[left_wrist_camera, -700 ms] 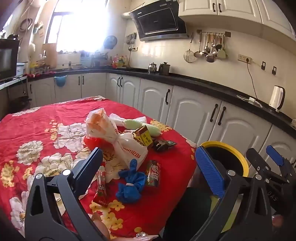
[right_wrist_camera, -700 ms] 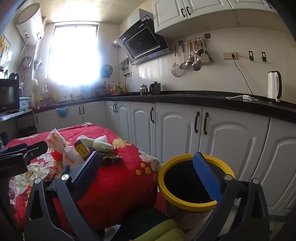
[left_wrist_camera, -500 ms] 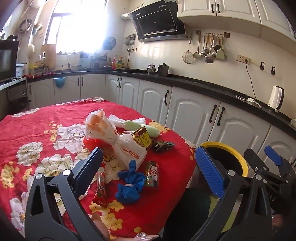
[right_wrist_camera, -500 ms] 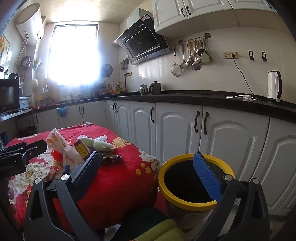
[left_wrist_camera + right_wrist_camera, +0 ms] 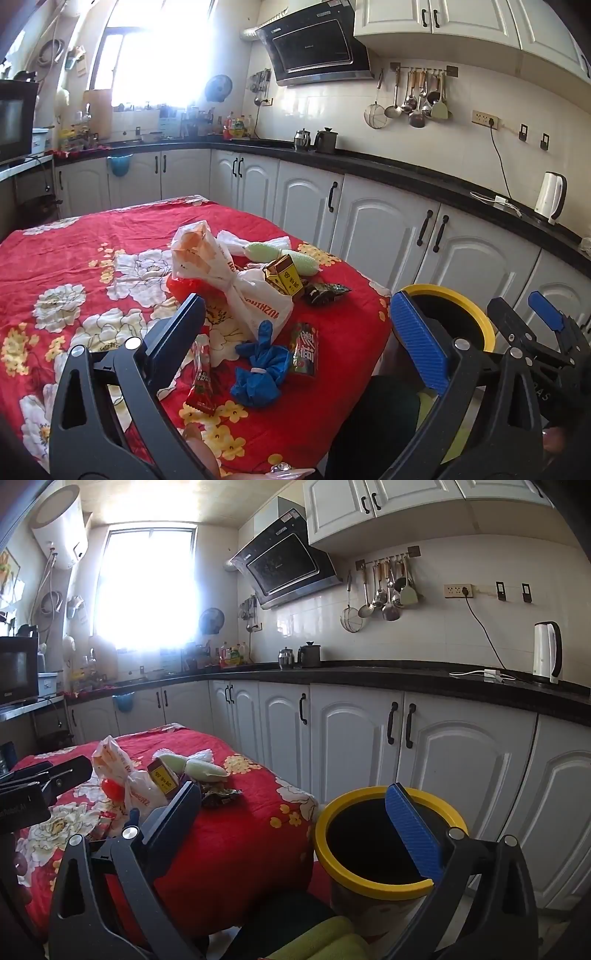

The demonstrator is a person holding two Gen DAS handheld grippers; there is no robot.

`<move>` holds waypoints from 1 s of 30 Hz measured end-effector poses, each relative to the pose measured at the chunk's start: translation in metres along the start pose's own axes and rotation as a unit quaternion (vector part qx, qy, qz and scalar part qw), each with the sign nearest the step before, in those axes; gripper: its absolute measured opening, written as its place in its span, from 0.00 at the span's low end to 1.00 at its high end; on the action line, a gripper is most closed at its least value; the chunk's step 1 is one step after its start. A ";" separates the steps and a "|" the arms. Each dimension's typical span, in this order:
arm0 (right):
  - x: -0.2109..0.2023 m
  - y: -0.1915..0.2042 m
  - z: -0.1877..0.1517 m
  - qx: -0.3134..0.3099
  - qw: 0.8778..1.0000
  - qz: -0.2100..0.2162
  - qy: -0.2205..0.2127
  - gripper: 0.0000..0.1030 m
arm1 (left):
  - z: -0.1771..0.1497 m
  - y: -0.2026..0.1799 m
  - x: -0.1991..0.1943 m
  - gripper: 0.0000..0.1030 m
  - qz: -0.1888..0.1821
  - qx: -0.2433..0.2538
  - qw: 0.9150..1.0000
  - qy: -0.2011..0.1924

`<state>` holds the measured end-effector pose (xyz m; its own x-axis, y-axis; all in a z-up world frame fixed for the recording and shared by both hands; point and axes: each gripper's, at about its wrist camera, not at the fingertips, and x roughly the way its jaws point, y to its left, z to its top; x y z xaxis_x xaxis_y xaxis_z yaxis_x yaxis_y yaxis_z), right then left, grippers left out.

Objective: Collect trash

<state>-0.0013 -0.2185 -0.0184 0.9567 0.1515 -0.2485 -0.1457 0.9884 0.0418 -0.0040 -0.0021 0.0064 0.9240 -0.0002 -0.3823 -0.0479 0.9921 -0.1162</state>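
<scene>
Trash lies on a table with a red flowered cloth [image 5: 74,236]: a tied white plastic bag [image 5: 236,288], a crumpled blue glove [image 5: 260,373], a red snack wrapper [image 5: 201,380], a dark red packet [image 5: 304,349], a brown and yellow carton [image 5: 284,278], a dark crumpled wrapper [image 5: 325,291] and green foam pieces [image 5: 280,254]. A yellow-rimmed bin [image 5: 384,849] stands on the floor to the table's right. My left gripper [image 5: 295,328] is open and empty above the glove. My right gripper [image 5: 291,812] is open and empty between table edge and bin.
White cabinets under a black counter [image 5: 406,675] run behind the table and bin. A white kettle [image 5: 546,653] stands on the counter. A green cushion [image 5: 325,941] lies low beside the bin. The right gripper also shows in the left wrist view [image 5: 543,325].
</scene>
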 end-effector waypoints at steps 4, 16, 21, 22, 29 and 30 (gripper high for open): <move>-0.005 -0.001 0.001 0.000 1.000 0.000 0.000 0.94 | 0.001 0.001 0.001 0.90 0.000 0.000 1.000 0.000; -0.005 -0.003 0.000 0.001 1.000 -0.002 0.001 0.94 | 0.000 0.000 0.001 0.90 -0.001 0.002 1.000 0.001; -0.005 -0.003 0.000 0.001 1.000 -0.002 0.001 0.94 | 0.000 -0.001 0.001 0.90 0.000 0.003 1.000 -0.001; -0.005 -0.003 0.000 0.001 1.000 -0.002 0.001 0.94 | -0.001 -0.001 0.001 0.90 0.000 0.004 1.000 -0.001; -0.006 -0.003 0.000 0.001 1.000 -0.002 0.002 0.94 | -0.001 -0.001 0.001 0.90 0.000 0.003 1.000 -0.001; -0.006 -0.004 0.000 0.001 1.000 -0.002 0.002 0.94 | -0.001 -0.001 0.001 0.90 -0.001 0.003 1.000 -0.001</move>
<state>-0.0062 -0.2232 -0.0170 0.9561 0.1480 -0.2528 -0.1418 0.9890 0.0429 -0.0033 -0.0035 0.0047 0.9251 -0.0009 -0.3797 -0.0443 0.9929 -0.1103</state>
